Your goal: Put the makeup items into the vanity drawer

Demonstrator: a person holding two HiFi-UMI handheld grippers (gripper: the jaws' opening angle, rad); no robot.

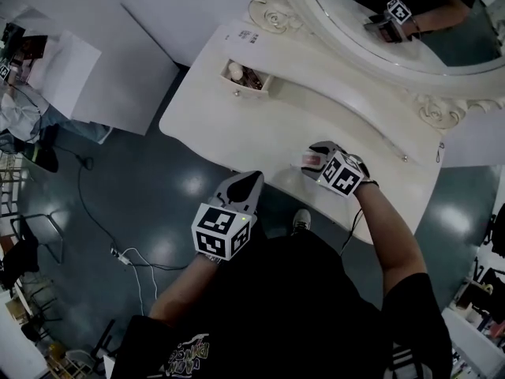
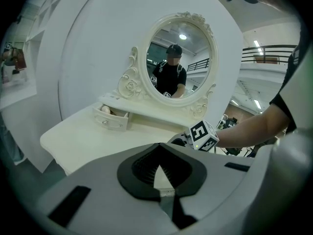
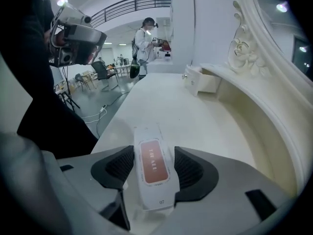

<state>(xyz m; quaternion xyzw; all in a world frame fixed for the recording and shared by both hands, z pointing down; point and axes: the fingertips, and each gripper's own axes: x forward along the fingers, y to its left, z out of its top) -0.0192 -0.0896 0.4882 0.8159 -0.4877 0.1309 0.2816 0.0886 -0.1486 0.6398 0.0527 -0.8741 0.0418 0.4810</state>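
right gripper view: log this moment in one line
right tongs: open, white makeup box between them | box: lying on vanity top | left tongs: shut, empty | drawer: open

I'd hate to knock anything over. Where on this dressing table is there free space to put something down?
The tabletop is bare between the open drawer and the right gripper. Crowded: inside the drawer, and the front edge where the white box lies between its jaws.
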